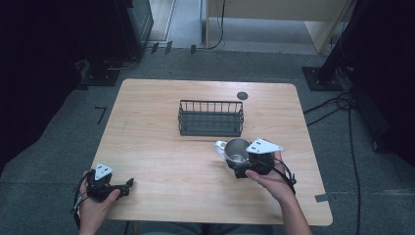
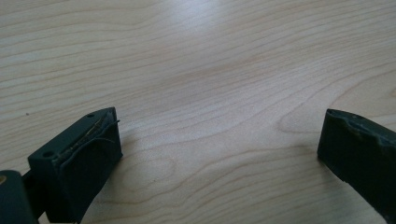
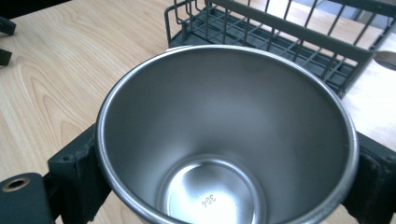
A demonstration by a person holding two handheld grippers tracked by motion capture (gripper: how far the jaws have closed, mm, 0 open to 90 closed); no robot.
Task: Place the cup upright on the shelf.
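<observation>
**Steel cup held between the right jaws, wire basket just behind it**

Nearest to the camera, in the right gripper view, the steel cup (image 3: 224, 140) is seen from above, its mouth open to the lens and its bottom stamped with small digits. The two black jaws of the right gripper (image 1: 243, 166) are pressed on opposite sides of the cup wall, just below the rim, so the cup is pinched across its width. Its long axis is kept nearly upright, mouth up. In the high view the cup (image 1: 237, 152) is found at the right part of the wooden table (image 1: 147, 147), with a white handle or spout pointing to the left; whether it is lifted or resting on the wood cannot be told.

The wire basket (image 1: 210, 118) is standing directly behind the cup, away from the person, near but not touching. It is judged that the coming move is a short carry forward and over the near wall of the basket, and the right hand is clearly the nearer one.

The left gripper (image 1: 128, 187) is held low at the near left corner, well apart from the cup. Its jaws are spread wide and nothing is between them.
</observation>
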